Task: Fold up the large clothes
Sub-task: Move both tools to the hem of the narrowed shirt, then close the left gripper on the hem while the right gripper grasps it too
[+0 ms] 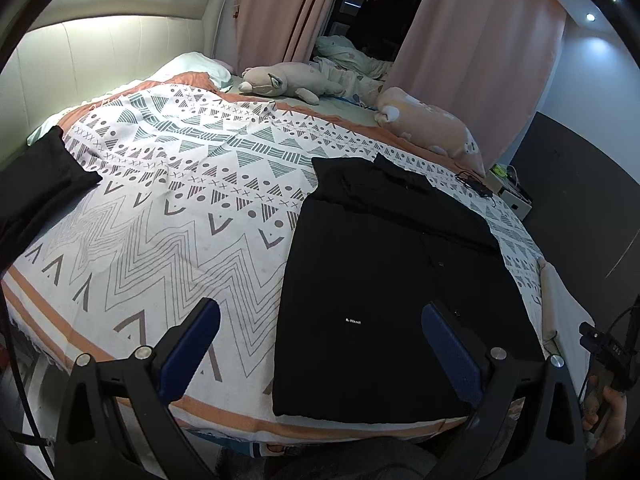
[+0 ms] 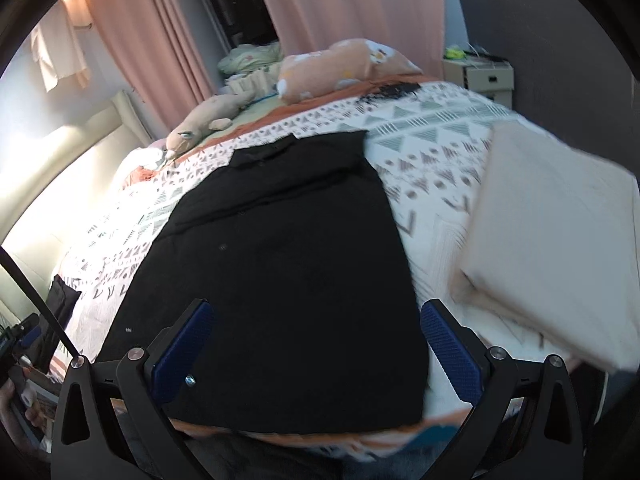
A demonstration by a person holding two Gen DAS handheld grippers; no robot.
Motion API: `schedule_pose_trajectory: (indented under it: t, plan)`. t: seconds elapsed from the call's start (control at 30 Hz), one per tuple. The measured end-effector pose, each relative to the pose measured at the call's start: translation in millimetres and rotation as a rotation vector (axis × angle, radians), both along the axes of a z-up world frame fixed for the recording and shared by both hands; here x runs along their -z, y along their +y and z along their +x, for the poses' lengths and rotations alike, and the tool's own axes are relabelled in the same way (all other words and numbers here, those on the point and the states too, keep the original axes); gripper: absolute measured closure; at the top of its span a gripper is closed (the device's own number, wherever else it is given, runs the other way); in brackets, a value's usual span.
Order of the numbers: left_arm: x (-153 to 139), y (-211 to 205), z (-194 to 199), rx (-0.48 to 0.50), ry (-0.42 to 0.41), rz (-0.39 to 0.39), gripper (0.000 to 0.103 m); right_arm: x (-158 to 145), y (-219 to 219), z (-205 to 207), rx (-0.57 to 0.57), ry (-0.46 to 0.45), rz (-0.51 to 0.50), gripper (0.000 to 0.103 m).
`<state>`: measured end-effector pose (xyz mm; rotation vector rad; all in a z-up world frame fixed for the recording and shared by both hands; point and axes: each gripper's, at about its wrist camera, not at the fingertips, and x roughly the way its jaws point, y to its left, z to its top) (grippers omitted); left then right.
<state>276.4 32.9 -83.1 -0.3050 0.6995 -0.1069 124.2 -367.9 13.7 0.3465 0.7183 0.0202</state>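
A black shirt [image 1: 384, 280] lies flat on the patterned bedspread [image 1: 168, 208], folded into a long rectangle with its collar at the far end and a small white label near the front. It also fills the middle of the right wrist view [image 2: 280, 264]. My left gripper [image 1: 320, 344] is open and empty above the near bed edge, over the shirt's left hem. My right gripper [image 2: 316, 340] is open and empty above the shirt's near hem. Another black garment [image 1: 36, 196] lies at the bed's left side.
Plush toys [image 1: 288, 84] and a peach pillow [image 1: 432, 128] lie at the bed's far side before pink curtains [image 1: 472, 40]. A beige cushion [image 2: 552, 248] sits on the bed's right corner. A small cabinet [image 2: 480, 76] stands beyond. The white headboard [image 1: 100, 52] is at left.
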Motion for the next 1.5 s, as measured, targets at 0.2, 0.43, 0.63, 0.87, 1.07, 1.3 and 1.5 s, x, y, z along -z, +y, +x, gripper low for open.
schedule_pose_trajectory:
  t: [0.2, 0.43, 0.63, 0.87, 1.07, 1.3, 1.5]
  plan:
    - [29.4, 1.4, -5.6, 0.044, 0.050, -0.036, 0.004, 19.2, -28.8, -23.5, 0.028, 0.037, 0.056, 0.000]
    - [76.3, 9.8, -0.9, 0.060, 0.162, -0.090, 0.028, 41.1, -49.4, -30.8, 0.016, 0.072, 0.123, 0.007]
    - [107.3, 18.8, 3.8, 0.074, 0.230, -0.198, 0.033, 66.1, -58.9, -27.0, 0.002, 0.113, 0.214, 0.018]
    - [129.7, 17.3, 20.9, 0.099, 0.280, -0.320, 0.039, 83.2, -68.8, -11.0, -0.002, 0.121, 0.365, 0.022]
    - [136.1, 12.6, 34.5, 0.119, 0.298, -0.427, 0.039, 93.8, -82.4, 6.6, 0.021, 0.108, 0.412, 0.022]
    - [137.1, 5.1, 36.0, 0.120, 0.295, -0.443, 0.044, 95.7, -72.0, 25.2, 0.066, 0.089, 0.332, 0.022]
    - [143.3, 14.5, 34.0, 0.097, 0.306, -0.464, 0.062, 96.3, -55.1, 12.2, 0.100, 0.085, 0.354, 0.022]
